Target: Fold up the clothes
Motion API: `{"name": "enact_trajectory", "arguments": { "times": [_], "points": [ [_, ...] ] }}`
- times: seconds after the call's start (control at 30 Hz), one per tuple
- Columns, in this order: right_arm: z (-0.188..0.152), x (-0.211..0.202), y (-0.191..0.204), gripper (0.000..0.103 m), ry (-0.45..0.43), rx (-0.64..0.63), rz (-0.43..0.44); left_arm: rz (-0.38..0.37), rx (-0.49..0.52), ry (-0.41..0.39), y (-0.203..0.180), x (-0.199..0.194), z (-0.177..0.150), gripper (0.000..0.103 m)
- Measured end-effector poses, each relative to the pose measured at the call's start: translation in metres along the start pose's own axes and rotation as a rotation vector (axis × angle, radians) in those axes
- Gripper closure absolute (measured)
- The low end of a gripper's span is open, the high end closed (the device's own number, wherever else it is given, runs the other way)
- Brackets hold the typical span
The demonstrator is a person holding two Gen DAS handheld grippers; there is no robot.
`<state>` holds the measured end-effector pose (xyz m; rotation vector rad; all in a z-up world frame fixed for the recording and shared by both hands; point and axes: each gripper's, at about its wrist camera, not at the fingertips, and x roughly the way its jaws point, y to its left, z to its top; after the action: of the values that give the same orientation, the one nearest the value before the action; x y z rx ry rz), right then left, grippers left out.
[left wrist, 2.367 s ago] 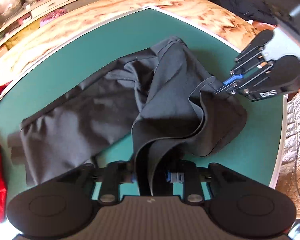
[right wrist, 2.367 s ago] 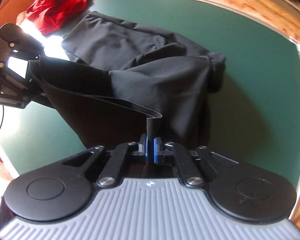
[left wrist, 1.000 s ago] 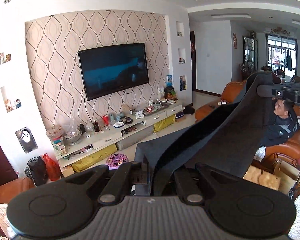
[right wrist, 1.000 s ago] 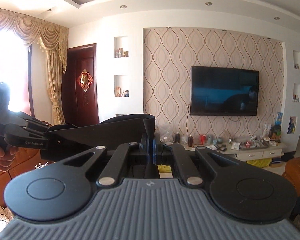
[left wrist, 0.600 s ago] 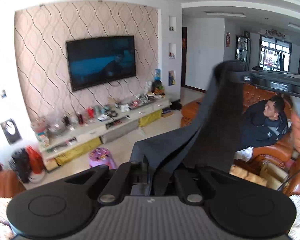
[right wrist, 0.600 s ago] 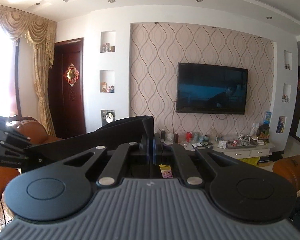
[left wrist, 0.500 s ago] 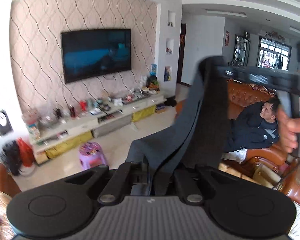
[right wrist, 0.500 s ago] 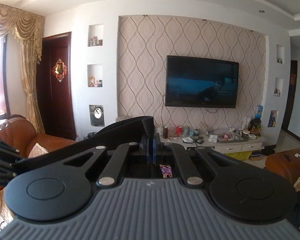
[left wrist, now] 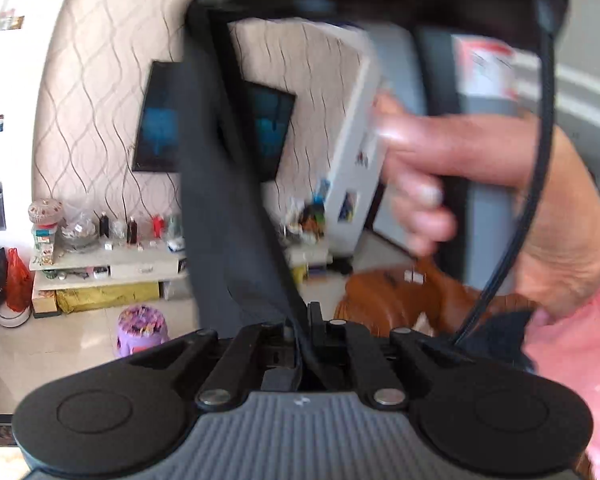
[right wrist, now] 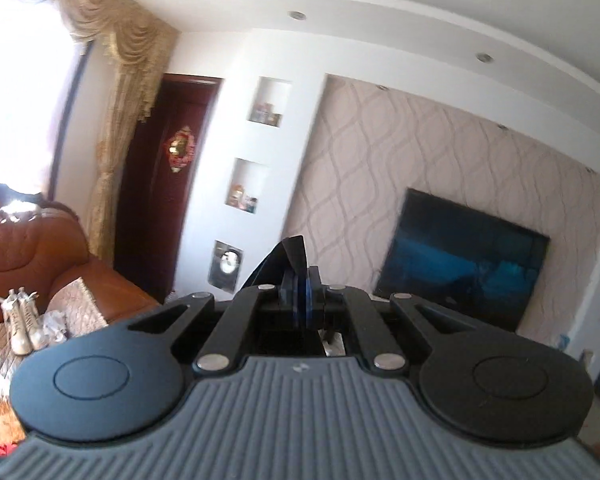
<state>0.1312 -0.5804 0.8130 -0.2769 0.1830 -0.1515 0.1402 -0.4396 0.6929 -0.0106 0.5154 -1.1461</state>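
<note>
Left wrist view shows the left tool (left wrist: 300, 332) clamped on an edge of the dark garment (left wrist: 220, 208), which rises from the jaws as a taut band toward the upper part of the frame, where the blurred right tool and the person's hand (left wrist: 440, 168) holding it are just beside. Right wrist view shows the right tool (right wrist: 302, 300) closed on a small tab of the same dark cloth (right wrist: 292, 256), which sticks up between the blue pads; the rest of the garment is out of that view. The garment is held in the air in front of the television wall (left wrist: 100, 100); no counter is visible in either view. The step in hand appears to be bringing the two gripped edges together to form a fold. To perform it well, keep both tools firmly closed, hold the two edges level with each other, and keep the cloth between them taut so that it hangs without twist. Align the edges before lowering. Slack or an uneven height would likely give a skewed fold.
</note>
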Motion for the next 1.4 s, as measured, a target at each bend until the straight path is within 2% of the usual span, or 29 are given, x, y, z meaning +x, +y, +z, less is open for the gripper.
{"name": "enact_trajectory", "arguments": {
  "times": [0.07,0.17,0.3,0.4,0.47,0.6,0.7,0.8,0.87,0.93,0.97,1.0,1.03,1.1,1.13,1.3,1.4],
  "points": [
    [0.004,0.01,0.029,0.097,-0.013,-0.076,0.115,0.034,-0.03,-0.045,-0.001,-0.007,-0.007,0.101],
    [-0.006,0.025,0.072,0.097,-0.005,-0.152,0.281,0.095,-0.119,-0.086,0.007,-0.018,-0.039,0.101],
    [-0.063,0.048,0.14,0.097,0.066,-0.184,0.497,0.184,-0.305,-0.091,0.03,-0.029,-0.127,0.101],
    [-0.136,0.055,0.211,0.097,0.164,-0.194,0.659,0.234,-0.466,-0.053,0.047,-0.03,-0.218,0.101],
    [-0.203,0.054,0.262,0.097,0.256,-0.183,0.765,0.274,-0.549,-0.008,0.055,-0.027,-0.287,0.101],
    [-0.345,0.049,0.365,0.097,0.458,-0.15,0.961,0.347,-0.7,0.172,0.074,-0.011,-0.444,0.101],
    [-0.461,0.029,0.442,0.094,0.637,-0.092,1.041,0.394,-0.783,0.346,0.089,0.004,-0.559,0.1],
    [-0.558,0.009,0.501,0.092,0.778,-0.077,1.043,0.399,-0.782,0.485,0.103,0.014,-0.654,0.1],
    [-0.602,-0.002,0.525,0.088,0.855,-0.065,1.033,0.397,-0.762,0.575,0.112,0.019,-0.713,0.097],
    [-0.625,-0.017,0.52,0.086,0.883,-0.008,0.993,0.38,-0.769,0.648,0.121,0.014,-0.754,0.091],
    [-0.636,-0.024,0.517,0.081,0.897,0.02,0.972,0.374,-0.751,0.671,0.123,0.008,-0.767,0.089],
    [-0.647,-0.031,0.515,0.071,0.911,0.048,0.952,0.367,-0.734,0.694,0.124,0.003,-0.779,0.082],
    [-0.656,-0.038,0.511,0.066,0.922,0.081,0.929,0.358,-0.717,0.72,0.126,-0.003,-0.789,0.072],
    [-0.659,-0.049,0.495,0.053,0.928,0.174,0.866,0.332,-0.691,0.756,0.129,-0.017,-0.803,0.062],
    [-0.661,-0.055,0.487,0.052,0.93,0.22,0.834,0.335,-0.668,0.779,0.131,-0.024,-0.808,0.056],
    [-0.666,-0.091,0.451,0.051,0.922,0.45,0.662,0.346,-0.522,0.801,0.156,-0.058,-0.813,0.052],
    [-0.671,-0.12,0.444,0.051,0.903,0.528,0.554,0.394,-0.352,0.78,0.18,-0.056,-0.801,0.042]
  ]
}}
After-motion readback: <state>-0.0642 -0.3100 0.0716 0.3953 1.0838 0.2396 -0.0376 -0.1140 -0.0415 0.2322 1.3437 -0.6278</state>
